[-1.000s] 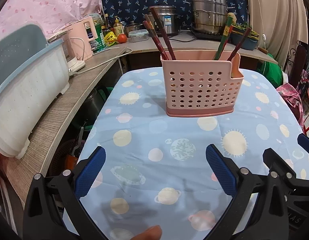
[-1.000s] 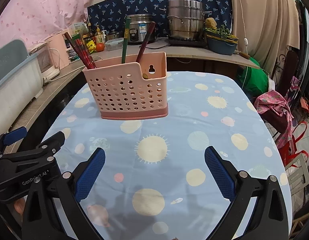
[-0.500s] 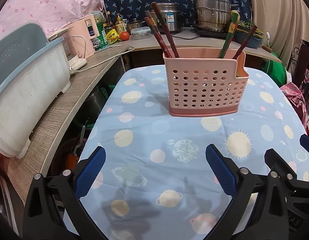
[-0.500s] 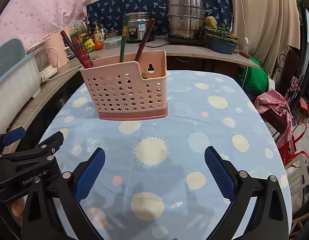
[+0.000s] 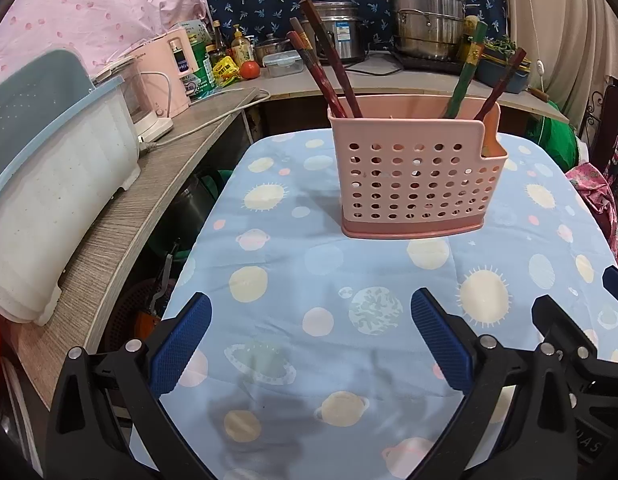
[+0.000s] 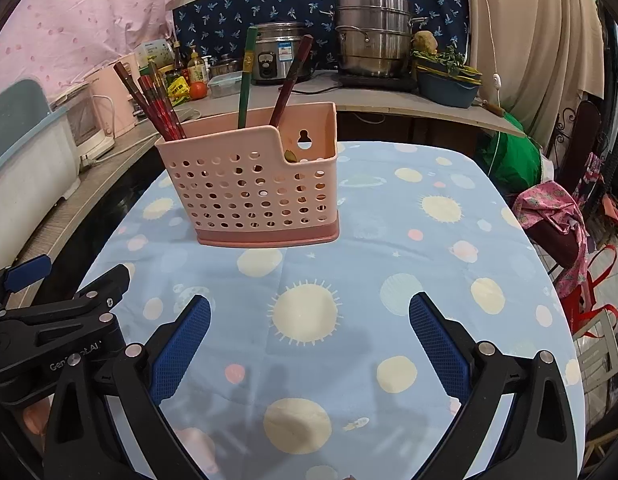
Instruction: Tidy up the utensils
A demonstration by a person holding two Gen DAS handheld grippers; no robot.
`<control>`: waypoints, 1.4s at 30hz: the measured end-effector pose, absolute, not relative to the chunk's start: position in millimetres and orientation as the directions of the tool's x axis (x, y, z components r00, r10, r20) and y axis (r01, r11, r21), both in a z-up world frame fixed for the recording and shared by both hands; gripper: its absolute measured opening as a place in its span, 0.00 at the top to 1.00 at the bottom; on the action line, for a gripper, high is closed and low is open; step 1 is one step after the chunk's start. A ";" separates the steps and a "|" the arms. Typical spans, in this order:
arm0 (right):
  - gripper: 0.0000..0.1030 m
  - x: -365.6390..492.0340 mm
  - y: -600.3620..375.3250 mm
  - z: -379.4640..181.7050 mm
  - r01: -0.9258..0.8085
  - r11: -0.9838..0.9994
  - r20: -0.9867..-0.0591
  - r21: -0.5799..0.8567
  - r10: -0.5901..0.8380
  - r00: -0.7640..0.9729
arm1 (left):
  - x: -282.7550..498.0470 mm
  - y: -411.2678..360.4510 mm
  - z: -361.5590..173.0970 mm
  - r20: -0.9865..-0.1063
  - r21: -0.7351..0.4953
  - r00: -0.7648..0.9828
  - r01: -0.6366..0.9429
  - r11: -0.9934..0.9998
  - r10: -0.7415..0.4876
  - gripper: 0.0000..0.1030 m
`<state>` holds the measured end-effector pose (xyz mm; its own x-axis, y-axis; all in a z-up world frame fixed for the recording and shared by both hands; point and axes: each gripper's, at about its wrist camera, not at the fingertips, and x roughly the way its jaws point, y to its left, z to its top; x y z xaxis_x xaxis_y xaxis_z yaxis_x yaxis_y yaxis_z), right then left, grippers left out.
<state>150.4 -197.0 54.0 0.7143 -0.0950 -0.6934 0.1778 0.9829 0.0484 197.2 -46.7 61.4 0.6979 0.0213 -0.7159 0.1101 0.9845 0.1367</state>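
The table [image 5: 293,264], under a blue cloth with suns and planets, has a wide bare stretch between the grippers and the holder [image 5: 419,176]. Its left edge runs close along a wooden counter [image 5: 121,216], where a white bin [image 5: 49,184] stands; to the right the cloth drops off toward a pink bag [image 6: 557,216] and a green bundle [image 6: 509,160]. The pink perforated holder stands upright near the far middle of the table, with red chopsticks [image 5: 329,68] leaning in its left end, and a green stick [image 5: 467,68] and a dark one [image 5: 501,80] toward its right.

Both grippers hover low over the near edge, side by side, pointing at the holder. The left gripper [image 5: 311,344] has its blue pads [image 5: 181,344] spread wide with nothing between them; the right gripper [image 6: 309,344] is likewise spread and empty. In the right view the left gripper's body shows at lower left.

Compared with a second ago, the holder sits slightly higher and larger in the left view, so that gripper has eased forward; the jaw spacing is unchanged.
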 end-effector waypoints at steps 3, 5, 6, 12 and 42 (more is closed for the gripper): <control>0.07 152.8 -196.7 53.6 0.178 0.983 -0.694 0.050 -0.094 0.714 | 199.2 -47.2 61.1 -0.717 0.142 0.697 0.111 0.984 0.025 0.08; 0.07 154.2 -196.2 53.2 0.178 0.983 -0.694 0.051 -0.093 0.714 | 200.7 -47.4 60.9 -0.719 0.145 0.695 0.111 0.983 0.028 0.08; 0.07 153.8 -196.2 53.3 0.177 0.983 -0.694 0.050 -0.093 0.713 | 201.3 -47.7 61.0 -0.719 0.146 0.694 0.111 0.983 0.028 0.08; 0.07 155.7 -195.8 52.6 0.179 0.983 -0.697 0.050 -0.094 0.710 | 204.4 -47.1 60.0 -0.725 0.147 0.688 0.109 0.983 0.032 0.08; 0.07 172.8 -201.7 50.6 0.193 0.981 -0.698 0.036 -0.113 0.707 | 221.0 -51.3 56.1 -0.740 0.143 0.672 0.130 0.981 0.019 0.08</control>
